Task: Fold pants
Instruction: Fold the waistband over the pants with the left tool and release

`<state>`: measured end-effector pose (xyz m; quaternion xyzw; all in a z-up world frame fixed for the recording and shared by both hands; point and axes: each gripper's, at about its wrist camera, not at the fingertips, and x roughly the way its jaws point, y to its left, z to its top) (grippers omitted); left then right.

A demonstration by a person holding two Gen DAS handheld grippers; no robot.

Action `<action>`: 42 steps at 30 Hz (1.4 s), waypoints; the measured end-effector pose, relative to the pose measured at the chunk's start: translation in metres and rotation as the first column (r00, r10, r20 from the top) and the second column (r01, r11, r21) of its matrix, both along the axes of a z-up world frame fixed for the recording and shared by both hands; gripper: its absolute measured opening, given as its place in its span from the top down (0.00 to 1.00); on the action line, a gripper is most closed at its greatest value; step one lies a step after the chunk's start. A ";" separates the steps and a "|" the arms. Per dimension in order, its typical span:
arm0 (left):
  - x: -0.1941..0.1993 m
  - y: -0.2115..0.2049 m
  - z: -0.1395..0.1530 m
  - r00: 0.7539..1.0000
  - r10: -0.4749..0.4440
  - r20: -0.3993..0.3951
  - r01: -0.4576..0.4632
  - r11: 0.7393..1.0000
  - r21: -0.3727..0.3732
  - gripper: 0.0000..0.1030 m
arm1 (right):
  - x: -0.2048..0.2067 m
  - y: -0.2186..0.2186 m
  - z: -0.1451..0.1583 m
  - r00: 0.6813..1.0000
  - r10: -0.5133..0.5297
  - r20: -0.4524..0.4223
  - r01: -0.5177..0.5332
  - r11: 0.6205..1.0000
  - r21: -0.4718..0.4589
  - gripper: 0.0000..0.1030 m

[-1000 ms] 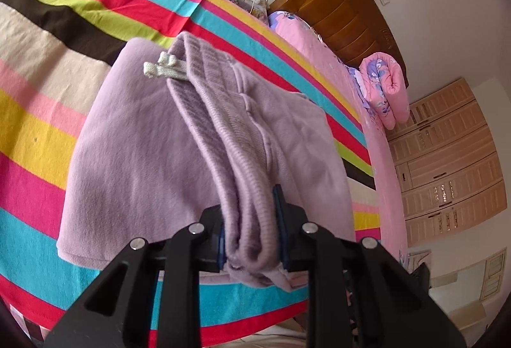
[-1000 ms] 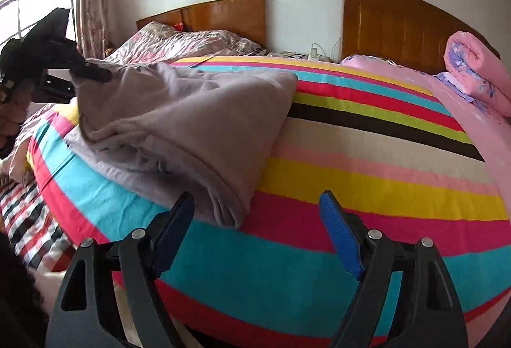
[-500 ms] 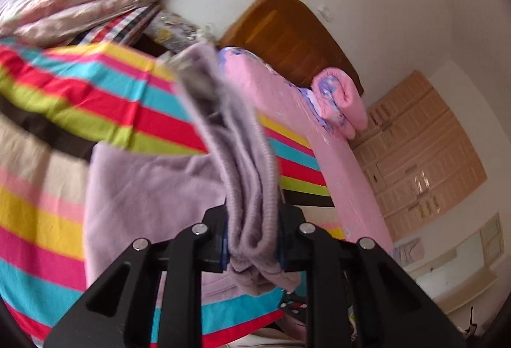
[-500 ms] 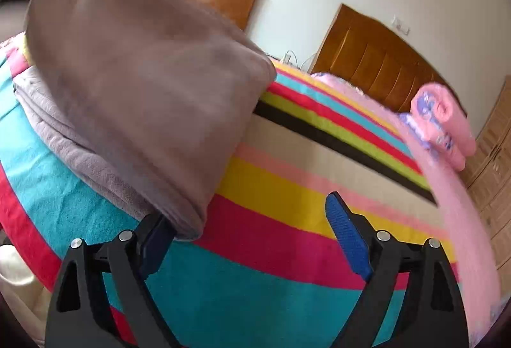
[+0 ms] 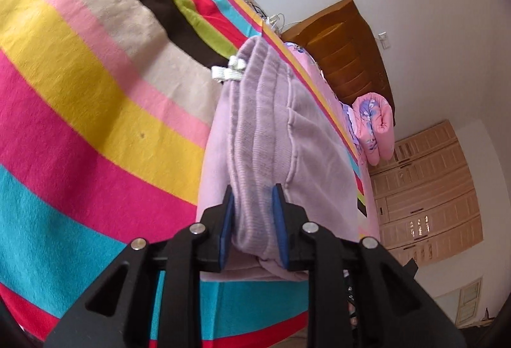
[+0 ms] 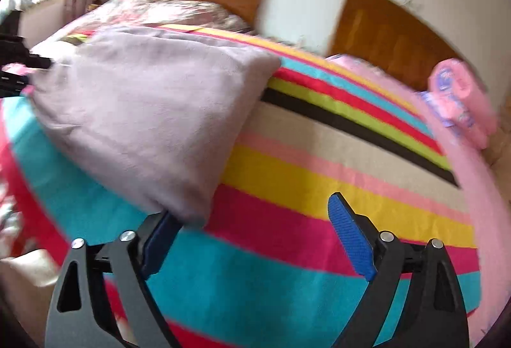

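Striped blanket (image 5: 80, 98) on the bed carries the lilac pants (image 6: 153, 124). Their folded corner touches the wide-open, empty right claw (image 6: 255, 239), while the left claw (image 5: 254, 220), jaws just easing, grips the waistband (image 5: 255, 137), which runs lengthwise away from it.

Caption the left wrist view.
Left gripper clamps the folded lilac fleece pants by the waistband over a rainbow-striped blanket.

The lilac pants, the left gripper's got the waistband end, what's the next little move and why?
Probably lower the waistband onto the folded layer and let go. The left gripper pinches the ribbed waistband of the lilac pants, its jaws having just eased slightly, with the rest lying on the striped blanket. The right gripper is open and empty.
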<state>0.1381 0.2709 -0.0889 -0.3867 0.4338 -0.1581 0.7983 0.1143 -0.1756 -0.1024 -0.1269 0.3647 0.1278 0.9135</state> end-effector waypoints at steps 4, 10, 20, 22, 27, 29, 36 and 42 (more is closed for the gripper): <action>-0.012 0.001 0.029 0.995 0.102 0.002 -0.100 0.972 0.215 0.36 | -0.013 -0.020 0.042 0.991 0.129 0.036 -0.133 0.963 0.235 0.19; -0.003 -0.076 0.121 0.964 -0.052 0.263 -0.087 0.867 0.491 0.01 | 0.027 0.014 0.064 0.988 0.116 0.102 -0.141 0.945 0.296 0.23; 0.010 -0.145 0.017 0.975 -0.205 0.083 0.091 0.712 0.697 0.03 | 0.019 0.064 0.008 0.966 0.258 0.018 -0.258 0.956 0.136 0.22; 0.011 -0.151 0.012 0.975 -0.212 0.070 0.095 0.678 0.729 0.03 | 0.018 0.064 0.007 0.961 0.276 0.018 -0.276 0.953 0.125 0.22; 0.008 -0.150 0.011 0.974 -0.214 0.072 0.094 0.674 0.733 0.01 | 0.009 0.065 0.006 0.950 0.312 0.015 -0.312 0.943 0.116 0.13; 0.007 -0.149 0.010 0.972 -0.224 0.069 0.103 0.671 0.734 0.01 | 0.003 0.072 0.004 0.936 0.351 0.006 -0.351 0.936 0.026 0.12; 0.027 -0.139 0.083 0.965 -0.220 0.142 0.060 0.715 0.696 0.02 | 0.045 0.027 0.075 0.913 0.395 0.106 -0.408 0.863 0.297 0.18; 0.092 -0.147 0.106 0.936 -0.210 0.282 -0.039 0.736 0.676 0.01 | 0.139 0.029 0.069 0.905 0.423 0.042 -0.402 0.818 0.411 0.17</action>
